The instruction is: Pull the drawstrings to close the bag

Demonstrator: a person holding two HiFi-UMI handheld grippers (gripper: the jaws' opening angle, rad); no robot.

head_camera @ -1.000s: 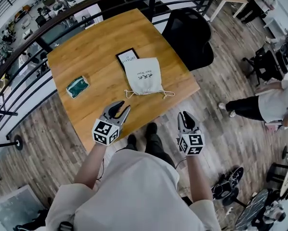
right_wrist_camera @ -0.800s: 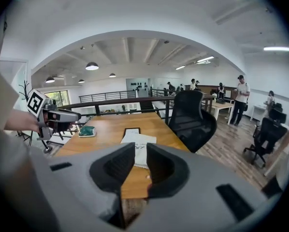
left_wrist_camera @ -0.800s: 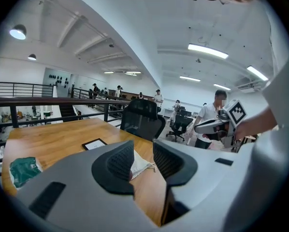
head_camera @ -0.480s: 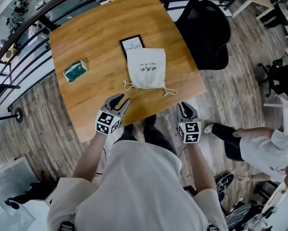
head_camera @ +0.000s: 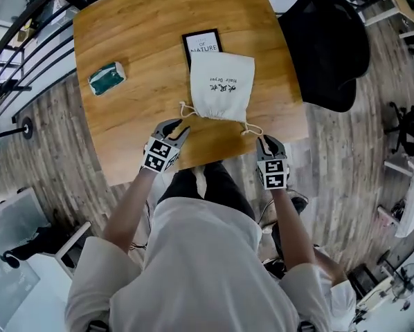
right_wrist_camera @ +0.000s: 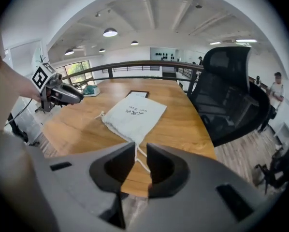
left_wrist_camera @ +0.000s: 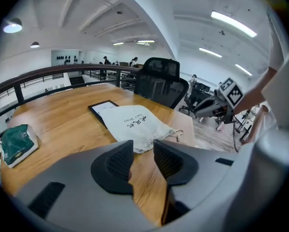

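- left gripper point(head_camera: 178, 128): jaws apart, just been opening, nothing between them. the bag point(head_camera: 222, 85) lies flat just ahead, with its left string loop point(head_camera: 185, 108) right off the tips
- right gripper point(head_camera: 269, 140): also apart and empty, right string point(right_wrist_camera: 142, 160) just past its tips
- looks like the reach-in step. next, each pinches its string, then they pull apart
- right gripper view shows that string lined up with the gap, head view doesn't

White bag point(head_camera: 222, 88), black print; green packet point(head_camera: 106, 77); wood-grain table point(head_camera: 138, 40).
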